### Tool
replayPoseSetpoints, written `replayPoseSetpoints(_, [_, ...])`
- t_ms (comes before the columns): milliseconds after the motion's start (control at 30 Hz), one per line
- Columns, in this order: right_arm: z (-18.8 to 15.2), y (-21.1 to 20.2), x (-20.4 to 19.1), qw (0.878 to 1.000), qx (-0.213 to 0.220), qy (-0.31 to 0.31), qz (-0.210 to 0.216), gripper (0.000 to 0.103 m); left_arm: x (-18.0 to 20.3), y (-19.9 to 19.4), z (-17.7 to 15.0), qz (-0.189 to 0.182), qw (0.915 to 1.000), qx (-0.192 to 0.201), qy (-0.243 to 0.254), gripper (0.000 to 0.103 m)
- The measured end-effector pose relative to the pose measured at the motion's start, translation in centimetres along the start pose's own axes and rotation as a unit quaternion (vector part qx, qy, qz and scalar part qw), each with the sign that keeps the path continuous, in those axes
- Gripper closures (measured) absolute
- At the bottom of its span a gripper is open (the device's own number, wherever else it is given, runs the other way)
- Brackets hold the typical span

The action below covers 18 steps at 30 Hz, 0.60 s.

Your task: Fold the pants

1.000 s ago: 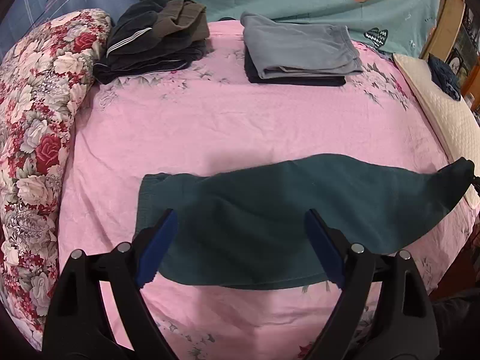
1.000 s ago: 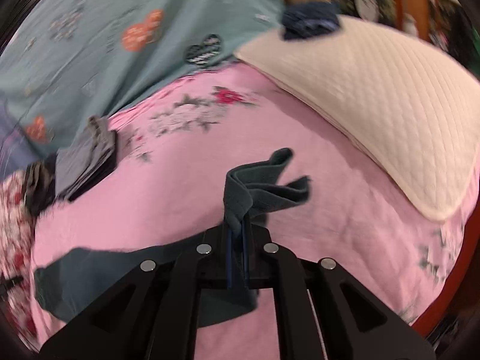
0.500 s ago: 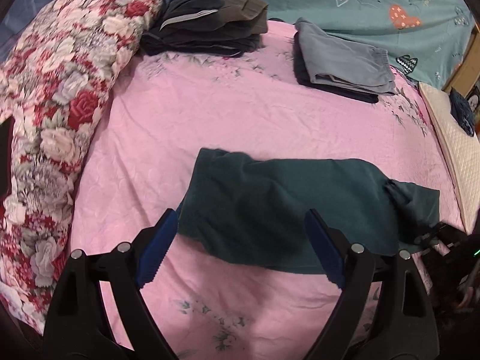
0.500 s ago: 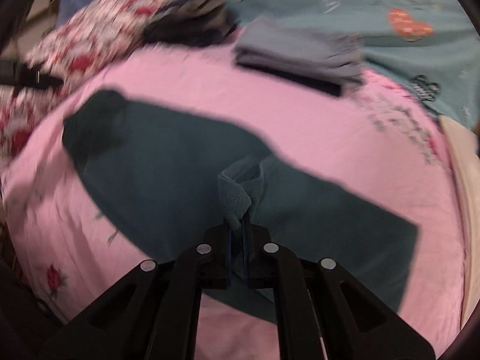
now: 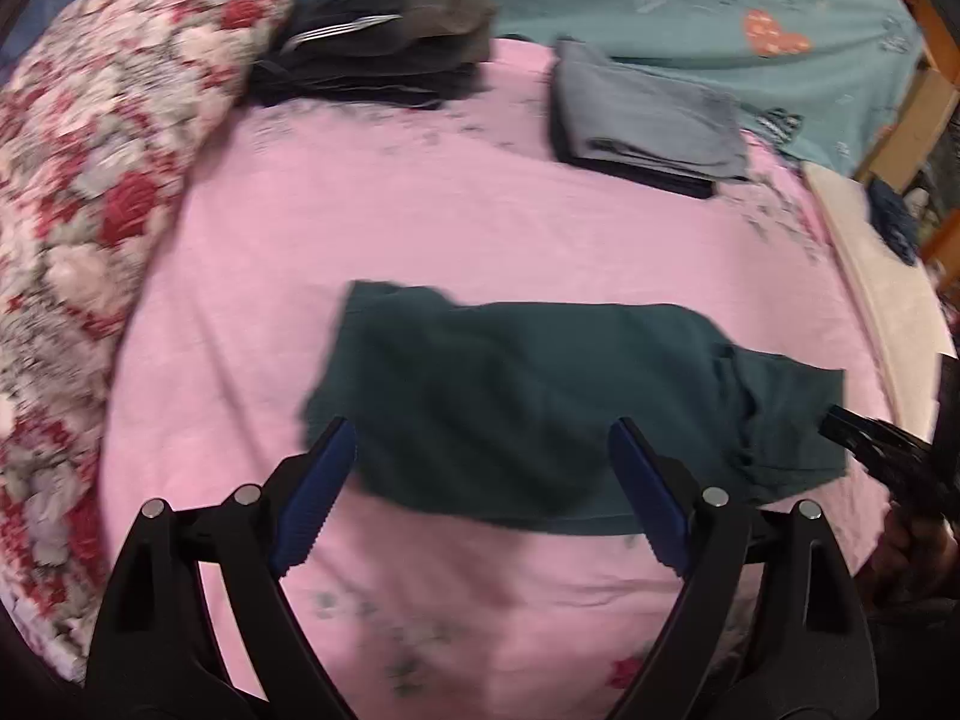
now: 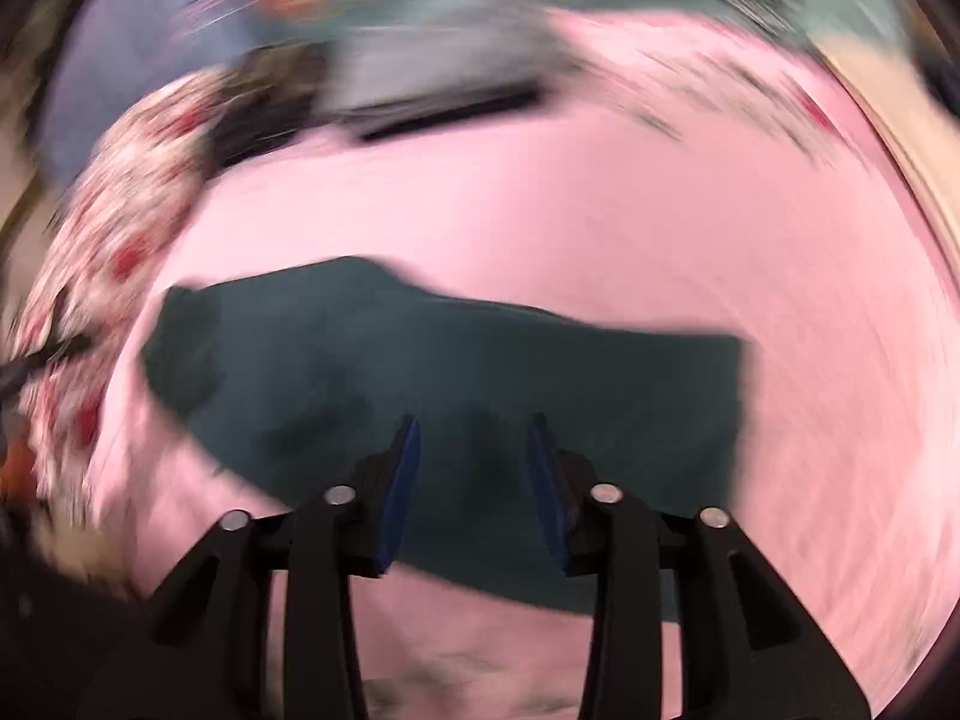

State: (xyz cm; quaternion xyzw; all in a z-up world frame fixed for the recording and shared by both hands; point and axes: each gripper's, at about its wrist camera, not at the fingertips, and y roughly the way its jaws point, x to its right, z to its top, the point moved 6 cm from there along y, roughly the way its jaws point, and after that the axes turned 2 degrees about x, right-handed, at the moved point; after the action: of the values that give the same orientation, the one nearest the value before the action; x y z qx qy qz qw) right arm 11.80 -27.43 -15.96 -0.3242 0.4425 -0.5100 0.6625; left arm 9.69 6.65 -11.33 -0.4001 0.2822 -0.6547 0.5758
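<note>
Dark teal pants [image 5: 540,402] lie folded over on the pink bedsheet [image 5: 420,228], a wide band across the middle. My left gripper [image 5: 480,438] hangs open above their near edge, nothing between its blue pads. The right wrist view is smeared by motion; there the pants [image 6: 456,372] lie flat below my right gripper [image 6: 471,426], which is open with empty blue pads. The right gripper's black tip [image 5: 870,438] shows at the pants' right end in the left wrist view.
A floral quilt roll [image 5: 90,192] borders the left side. A dark clothes pile [image 5: 384,60] and a folded grey stack [image 5: 648,120] sit at the far edge against a teal sheet [image 5: 720,6]. A cream pillow [image 5: 882,300] lies at the right.
My right gripper carried the pants' end leftward over the rest, then opened and let it go; it had been shut on the cloth. The left gripper stayed open and shifted its view rightward.
</note>
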Motion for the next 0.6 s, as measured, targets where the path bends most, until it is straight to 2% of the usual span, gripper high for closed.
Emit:
replayPoseSetpoints(33, [-0.7,1.0,2.1,0.999,-0.024,0.017,-0.018,0.069,1.3,0.2,0.1,-0.015,0.9999,0.001,0.007,0.016])
replayPoseSetpoints(67, [-0.8,0.6,2.9,1.0,-0.018,0.02,-0.001,0.069,3.1,0.6,0.3,-0.034,0.9993,0.001,0.015,0.016])
replayPoseSetpoints(133, [-0.4,-0.4,2.8,0.999,-0.039,0.009,-0.01,0.069,7.5,1.6,0.7,-0.076,0.9964,-0.002,0.038,0.016])
replayPoseSetpoints(167, [0.6,-1.7,2.1,1.0,-0.022,0.002,0.011,0.069,9.4,2.0,0.8,-0.093,0.9946,-0.002,0.047,0.016])
replayPoseSetpoints(233, [2.8,-3.3,0.7,0.997,0.003,0.007,0.081,0.068,13.4,3.5,0.9,-0.124,0.9901,-0.005,0.067,0.016])
replayPoseSetpoints(300, [6.0,-2.7,-0.4,0.986,0.003,0.043,0.161,0.068,16.7,5.2,0.6,-0.15,0.9849,-0.013,0.085,0.016])
replayPoseSetpoints(367, [8.7,-0.5,-1.2,0.972,-0.02,0.077,0.221,0.068,18.4,8.2,-0.4,-0.146,0.9853,-0.035,0.082,0.017])
replayPoseSetpoints(400, [10.0,1.6,-2.1,0.965,-0.043,0.082,0.245,0.068,19.0,10.1,-1.5,-0.145,0.9842,-0.061,0.081,0.018])
replayPoseSetpoints(467, [11.3,4.7,-3.7,0.959,-0.08,0.056,0.267,0.068,19.2,12.3,-3.5,-0.125,0.9842,-0.093,0.083,0.024])
replayPoseSetpoints(500, [11.8,6.3,-4.5,0.956,-0.1,0.04,0.272,0.068,19.1,12.7,-4.2,-0.117,0.985,-0.094,0.086,0.024])
replayPoseSetpoints(533, [11.8,8.1,-5.6,0.952,-0.127,0.019,0.278,0.068,19.3,12.4,-4.7,-0.105,0.9865,-0.073,0.102,0.024])
replayPoseSetpoints(600, [11.3,10.5,-6.9,0.946,-0.162,-0.019,0.279,0.068,20.1,12.3,-5.7,-0.074,0.9855,-0.058,0.141,0.022])
